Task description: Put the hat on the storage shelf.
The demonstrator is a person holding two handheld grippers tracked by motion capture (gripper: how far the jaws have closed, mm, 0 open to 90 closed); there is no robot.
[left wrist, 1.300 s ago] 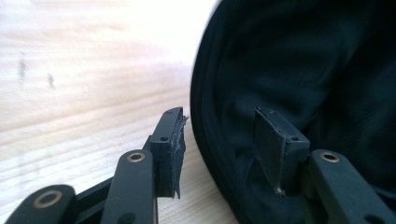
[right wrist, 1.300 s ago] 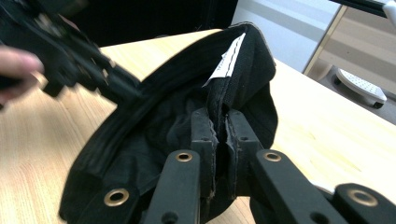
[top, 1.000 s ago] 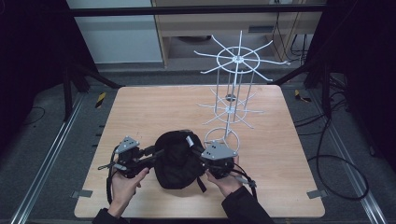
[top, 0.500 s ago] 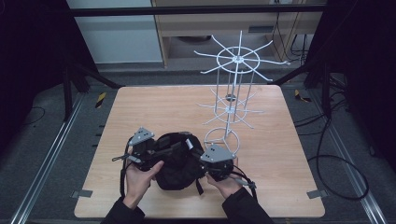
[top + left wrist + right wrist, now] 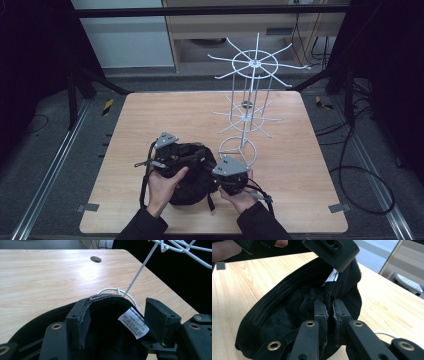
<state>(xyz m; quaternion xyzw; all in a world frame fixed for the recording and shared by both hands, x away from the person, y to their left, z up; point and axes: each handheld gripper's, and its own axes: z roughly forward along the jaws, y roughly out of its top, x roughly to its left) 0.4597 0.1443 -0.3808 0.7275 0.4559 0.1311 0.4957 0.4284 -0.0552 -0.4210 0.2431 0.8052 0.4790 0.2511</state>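
Near the front edge of the wooden table [image 5: 150, 130] lies a black cap [image 5: 192, 175], upside down with its hollow facing up — a white care label [image 5: 133, 324] sewn inside reads "100% cotton". The right gripper [image 5: 329, 311] has its jaws pressed together on a fold of the cap's inner band, pinning that side. The left gripper [image 5: 117, 315] stands with jaws wide: one jaw sits against the band's edge, the other well apart beside the label, so the back of the cap lies between them, not yet pinched. My guess is that the two grippers are placed on opposite parts of the rim to hold the cap open and keep its shape when lifted. Just behind the cap stands a white wire rack [image 5: 250, 90], its ring base near the cap's far rim, with spokes spreading at two levels — probably where the cap is meant to hang.
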